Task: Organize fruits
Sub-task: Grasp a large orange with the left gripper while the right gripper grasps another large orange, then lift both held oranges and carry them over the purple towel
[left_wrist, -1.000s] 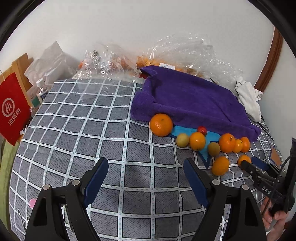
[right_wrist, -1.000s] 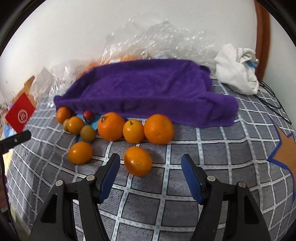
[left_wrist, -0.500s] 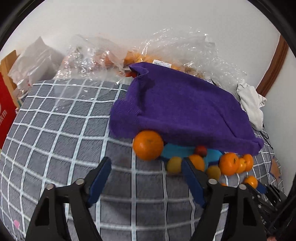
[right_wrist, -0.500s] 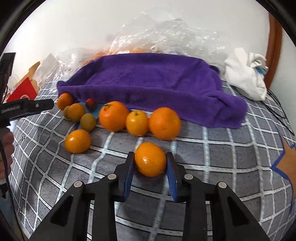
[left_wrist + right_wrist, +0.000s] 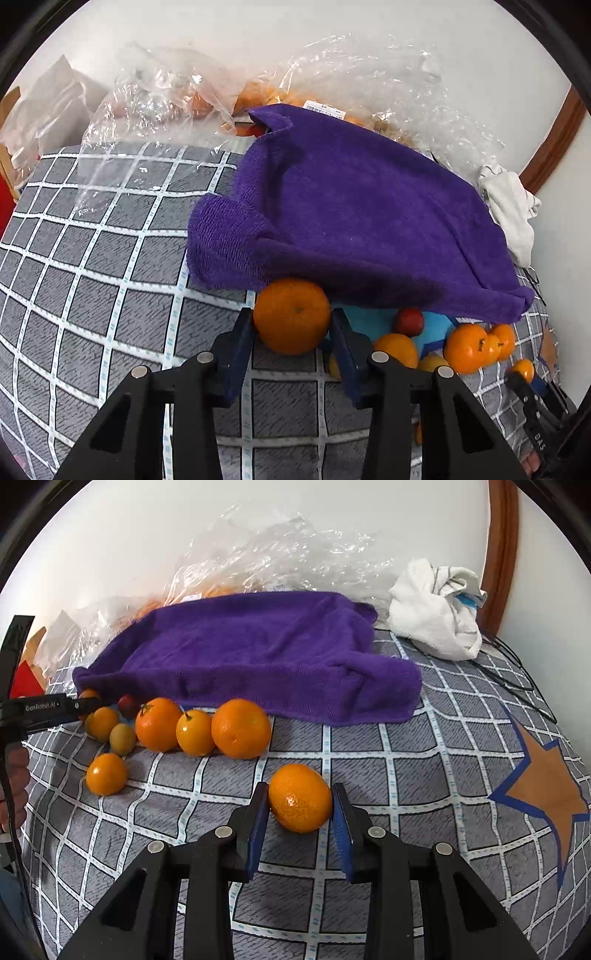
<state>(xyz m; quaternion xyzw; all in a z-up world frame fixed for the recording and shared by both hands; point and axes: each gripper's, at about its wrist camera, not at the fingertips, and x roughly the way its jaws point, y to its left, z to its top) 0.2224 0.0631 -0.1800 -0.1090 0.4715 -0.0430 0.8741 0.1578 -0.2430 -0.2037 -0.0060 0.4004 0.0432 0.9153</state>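
Left tongs (image 5: 291,332) were clamped on a large round orange (image 5: 291,315) at the purple towel's (image 5: 362,221) edge. Right tongs (image 5: 300,808) bracketed a smaller orange mandarin (image 5: 301,797), apparently gripping it. Lifting straight up, gently, seemed wisest.

Oranges (image 5: 207,731) line the towel's (image 5: 258,653) front edge; bags (image 5: 280,561) lie behind, a cloth (image 5: 436,616) right.

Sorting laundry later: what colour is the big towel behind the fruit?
Purple; the towel shows best in the right wrist view.
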